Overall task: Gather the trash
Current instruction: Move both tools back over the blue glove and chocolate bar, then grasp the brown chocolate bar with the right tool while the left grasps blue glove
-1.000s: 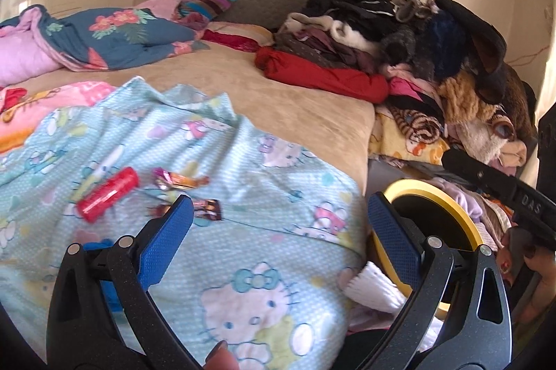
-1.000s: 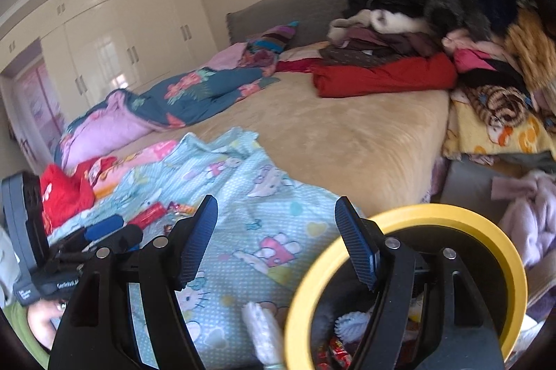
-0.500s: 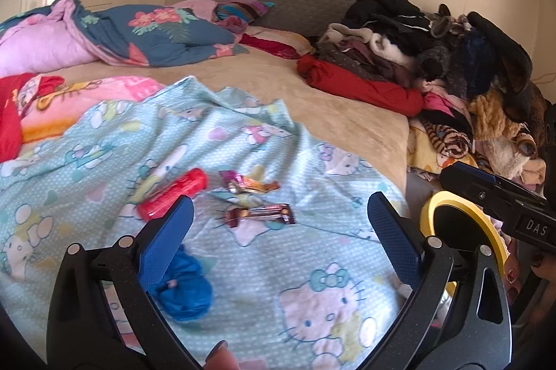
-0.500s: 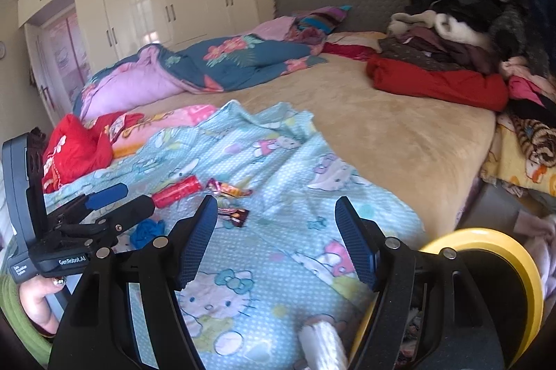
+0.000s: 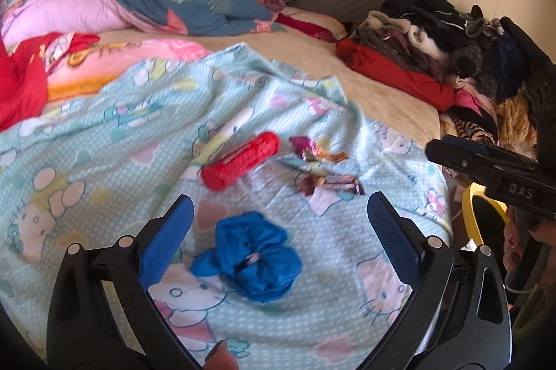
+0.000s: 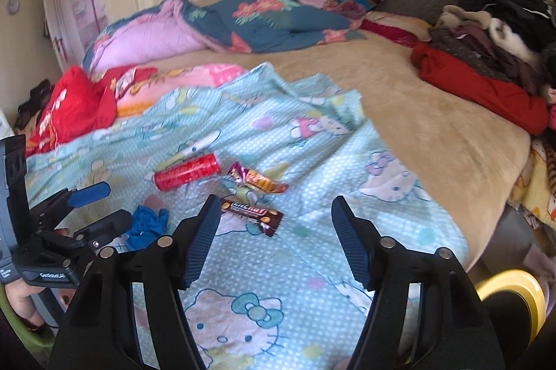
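Note:
Four pieces of trash lie on a light blue cartoon-cat blanket (image 5: 104, 144). They are a red tube (image 5: 239, 161) (image 6: 187, 171), an orange and purple sweet wrapper (image 5: 316, 151) (image 6: 257, 180), a brown chocolate bar wrapper (image 5: 330, 184) (image 6: 250, 211) and a crumpled blue wrapper (image 5: 250, 258) (image 6: 146, 224). My left gripper (image 5: 279, 196) is open, and the blue wrapper lies below and between its fingers, untouched. My right gripper (image 6: 275, 198) is open with its jaws closing slightly. It hovers just short of the chocolate bar wrapper with nothing between its pads.
A yellow-rimmed black bin (image 6: 514, 293) (image 5: 472, 217) stands on the floor off the bed's right corner. Piled clothes (image 5: 451, 32) fill the bed's right side. A red garment (image 6: 69, 112) and quilts (image 6: 208, 25) lie at the left and back. Tan sheet (image 6: 417, 126) shows in between.
Both views have swung left from the bin toward the blanket and come nearer to it. The trash now sits close before the fingers. The blue wrapper has come between the left fingers.

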Demonstrator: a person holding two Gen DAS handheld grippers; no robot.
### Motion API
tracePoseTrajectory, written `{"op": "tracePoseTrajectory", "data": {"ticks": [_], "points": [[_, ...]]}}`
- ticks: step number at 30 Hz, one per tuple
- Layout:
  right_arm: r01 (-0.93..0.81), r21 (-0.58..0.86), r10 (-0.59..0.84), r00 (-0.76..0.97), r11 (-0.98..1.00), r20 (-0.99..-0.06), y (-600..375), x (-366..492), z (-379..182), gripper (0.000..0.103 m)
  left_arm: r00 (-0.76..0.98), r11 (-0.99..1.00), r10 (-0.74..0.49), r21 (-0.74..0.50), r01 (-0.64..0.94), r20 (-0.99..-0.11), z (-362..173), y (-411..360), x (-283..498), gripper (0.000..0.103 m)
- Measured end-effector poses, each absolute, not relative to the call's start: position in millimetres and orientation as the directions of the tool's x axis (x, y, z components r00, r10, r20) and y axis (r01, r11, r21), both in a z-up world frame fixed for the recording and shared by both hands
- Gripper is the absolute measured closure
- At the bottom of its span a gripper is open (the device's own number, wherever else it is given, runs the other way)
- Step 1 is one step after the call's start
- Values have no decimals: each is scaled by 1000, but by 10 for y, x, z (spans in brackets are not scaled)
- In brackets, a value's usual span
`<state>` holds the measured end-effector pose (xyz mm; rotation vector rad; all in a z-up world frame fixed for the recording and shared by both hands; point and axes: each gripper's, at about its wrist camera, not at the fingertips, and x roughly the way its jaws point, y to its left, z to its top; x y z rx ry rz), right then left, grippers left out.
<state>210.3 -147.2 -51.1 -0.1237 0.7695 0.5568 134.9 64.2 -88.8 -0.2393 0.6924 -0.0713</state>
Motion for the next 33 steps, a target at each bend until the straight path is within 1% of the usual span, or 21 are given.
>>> {"op": "tracePoseTrajectory", "data": {"ticks": [1,3,5,8,11,13,15,17,18,20,23,25,29,31,33], "points": [[-531,87,430,566,843,-703,-1419,2133,-557,41,763,968,-150,-249,-15,-629,-919,663,1350,12],[-549,72,423,546,833,-723,-1330,2174,-641,41,750,966,-162,-258,-11,-642,-976,676,1355,19],[-569,57,414,523,820,-745,-1233,2215,-738,41,735,966,-173,-258,-3,-656,-1020,655,1369,21],[-592,29,391,494,805,-777,-1093,2275,-885,43,690,964,-201,-267,12,-695,-1156,604,1417,32],[-607,21,376,464,795,-802,-994,2322,-1015,43,674,964,-202,-265,10,-710,-1242,577,1425,34],[-619,24,375,443,785,-815,-927,2352,-1096,51,663,964,-199,-267,-1,-722,-1300,581,1446,39],[-623,21,365,432,782,-825,-868,2382,-1152,54,650,965,-194,-264,-10,-735,-1359,581,1473,45],[-628,3,348,427,778,-834,-800,2418,-1214,54,641,964,-193,-265,-17,-743,-1417,583,1496,49],[-629,-9,337,428,777,-838,-762,2441,-1250,56,635,965,-189,-260,-20,-749,-1455,578,1505,51],[-629,-13,324,419,778,-848,-725,2489,-1317,65,632,967,-185,-256,-22,-752,-1489,583,1508,53],[-614,8,321,402,789,-858,-715,2545,-1392,68,631,966,-184,-257,-26,-754,-1517,602,1508,58],[-601,42,340,391,798,-855,-747,2573,-1390,77,629,965,-185,-262,-30,-755,-1534,620,1515,60],[-574,108,383,382,811,-841,-862,2542,-1321,81,628,960,-190,-276,-41,-755,-1548,655,1529,67],[-569,125,396,383,813,-834,-922,2489,-1289,83,628,956,-194,-288,-51,-754,-1546,695,1535,72],[-562,147,415,387,814,-824,-975,2435,-1242,84,632,950,-197,-306,-67,-750,-1527,750,1530,80]]}}
